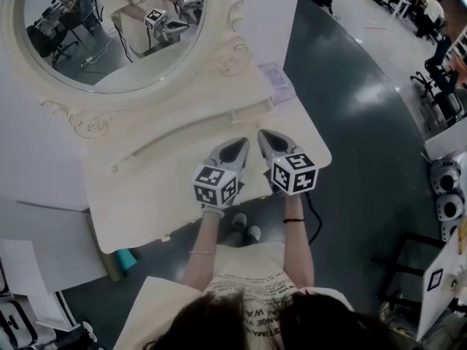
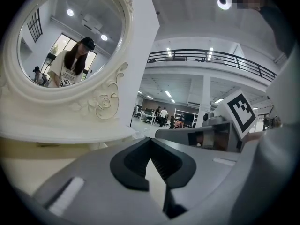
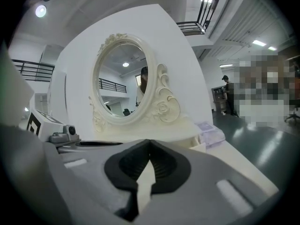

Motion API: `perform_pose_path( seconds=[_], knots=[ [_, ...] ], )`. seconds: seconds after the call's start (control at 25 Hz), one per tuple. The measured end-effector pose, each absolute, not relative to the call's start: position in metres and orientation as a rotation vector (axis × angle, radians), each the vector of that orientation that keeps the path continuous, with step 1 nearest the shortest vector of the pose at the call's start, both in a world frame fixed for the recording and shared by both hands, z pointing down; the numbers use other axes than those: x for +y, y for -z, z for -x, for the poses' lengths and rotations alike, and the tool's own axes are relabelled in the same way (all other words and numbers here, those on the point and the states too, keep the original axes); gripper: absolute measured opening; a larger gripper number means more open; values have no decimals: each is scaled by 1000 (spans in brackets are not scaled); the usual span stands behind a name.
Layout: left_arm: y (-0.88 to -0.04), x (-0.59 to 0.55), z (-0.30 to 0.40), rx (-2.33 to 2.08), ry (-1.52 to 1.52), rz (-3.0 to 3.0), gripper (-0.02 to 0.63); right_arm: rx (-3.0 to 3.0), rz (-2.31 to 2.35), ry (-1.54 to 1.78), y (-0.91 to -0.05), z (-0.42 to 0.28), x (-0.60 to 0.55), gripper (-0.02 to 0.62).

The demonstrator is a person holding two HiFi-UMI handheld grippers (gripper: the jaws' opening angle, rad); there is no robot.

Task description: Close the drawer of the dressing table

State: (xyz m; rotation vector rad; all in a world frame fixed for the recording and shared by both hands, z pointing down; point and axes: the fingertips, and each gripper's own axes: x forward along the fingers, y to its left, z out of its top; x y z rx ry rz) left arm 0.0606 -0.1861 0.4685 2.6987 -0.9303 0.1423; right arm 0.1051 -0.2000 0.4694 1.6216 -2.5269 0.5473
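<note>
Dark hair (image 1: pixel 292 327) and a cream printed shirt (image 1: pixel 255 286) fill the bottom of the head view, with bare forearms reaching ahead. Now to the drawer (image 1: pixel 190 138): it's a long, shallow cream front in the low tier under the mirror, at the back of the tabletop. A shadow line runs along it. Whether it sits flush or a little proud, I cannot tell.

Right in front of it sit both claws, side by side. The left gripper (image 1: pixel 235 149) is clamped tight, ribbed black pads meeting at the tip with nothing between them. Same story for the right gripper (image 1: pixel 271 143): smooth grey shells, pads pressed together, empty. Whether either tip touches the drawer front isn't clear.

Under them spreads the dressing table (image 1: pixel 146 203), matte ivory with a curved edge. Above it stands the oval mirror (image 1: pixel 109 35), its frame carved with scrolls and rosettes. A small lavender box (image 1: pixel 278 83) sits at the tier's right end. Beyond that lies the floor (image 1: pixel 365 122), dark and glossy.
</note>
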Motion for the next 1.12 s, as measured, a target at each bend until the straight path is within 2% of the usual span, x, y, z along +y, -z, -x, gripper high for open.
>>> perform_pose_path(
  seconds=[1.12],
  knots=[
    [-527, -230, -60, -919, -190, -2538, 2, -2295, -1601, -781, -543, -115, -250, 12]
  ],
)
